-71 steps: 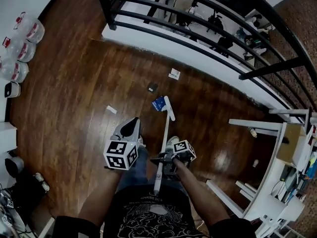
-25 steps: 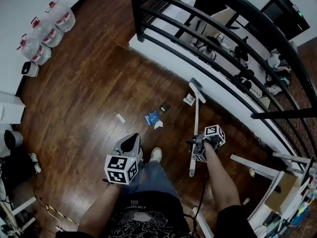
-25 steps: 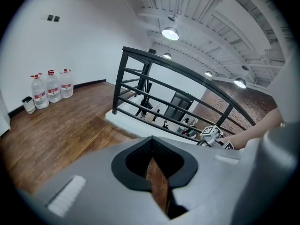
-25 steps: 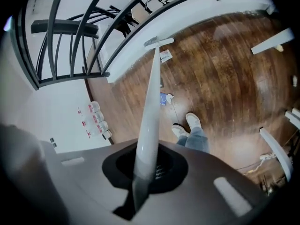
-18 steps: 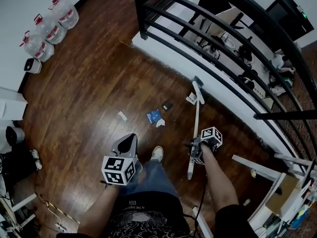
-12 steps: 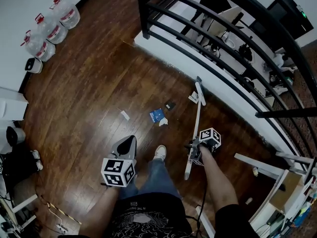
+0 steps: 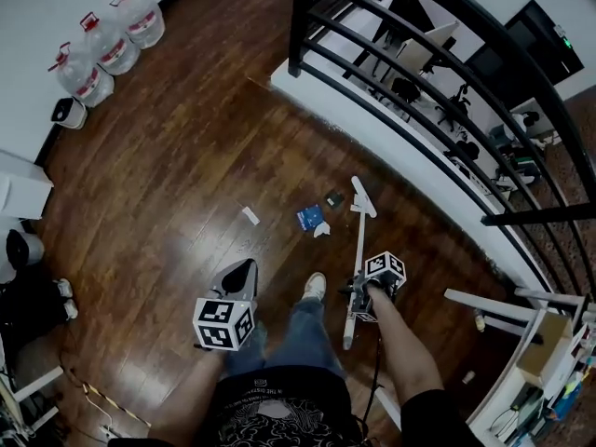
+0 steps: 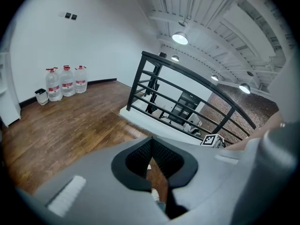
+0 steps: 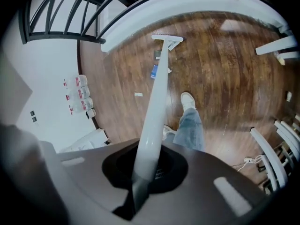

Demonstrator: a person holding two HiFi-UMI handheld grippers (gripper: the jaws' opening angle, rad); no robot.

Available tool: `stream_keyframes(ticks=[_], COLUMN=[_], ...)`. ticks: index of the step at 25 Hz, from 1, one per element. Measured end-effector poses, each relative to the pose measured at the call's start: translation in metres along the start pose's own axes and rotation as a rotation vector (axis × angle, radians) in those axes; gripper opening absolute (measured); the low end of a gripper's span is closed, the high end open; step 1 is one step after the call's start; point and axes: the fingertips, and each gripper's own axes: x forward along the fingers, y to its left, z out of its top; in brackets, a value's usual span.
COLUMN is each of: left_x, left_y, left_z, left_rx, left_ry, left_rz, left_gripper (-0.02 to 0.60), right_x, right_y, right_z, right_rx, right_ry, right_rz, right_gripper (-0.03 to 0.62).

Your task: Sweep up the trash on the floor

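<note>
My right gripper (image 7: 359, 298) is shut on the white handle of a broom (image 7: 356, 250), whose head (image 7: 363, 199) rests on the wood floor near the white ledge. Just left of the head lie a dark scrap (image 7: 333, 198), a blue packet (image 7: 310, 217) and a small white scrap (image 7: 321, 231). A white strip (image 7: 250, 215) lies further left. The right gripper view looks down the broom handle (image 9: 157, 88) to the head (image 9: 166, 40) and the blue packet (image 9: 153, 71). My left gripper (image 7: 238, 277) is shut on nothing, held above the floor by the person's left leg (image 7: 289, 329); its jaws (image 8: 152, 156) meet.
A black railing (image 7: 419, 73) on a white ledge runs across the top right. Large water bottles (image 7: 102, 40) stand by the wall at the top left. White shelf parts (image 7: 498, 304) lie at the right. Cables (image 7: 102, 408) trail at the bottom left.
The broom head reached out to the ledge beside a white paper, then drew back toward the dark scrap and blue packet. The left gripper stayed shut by the leg.
</note>
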Motion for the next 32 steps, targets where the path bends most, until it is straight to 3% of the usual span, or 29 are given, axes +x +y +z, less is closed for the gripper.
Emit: stream_keyframes(ticks=[13,32], left_x=[-0.065,-0.090], left_y=[0.080,0.107], left_z=[-0.011,-0.035], left_rx=[-0.051,-0.145], left_ry=[-0.051,-0.085], left_rz=[-0.019,-0.066], left_gripper=[0.004,0.005], right_x=[0.072,0.113], right_y=[0.047,0.061], right_z=[-0.109,-0.238], right_rx=[-0.009,-0.023], right_ry=[0.059,0.176], right_rz=[-0.023,-0.068], right_gripper=[0.000,0.000])
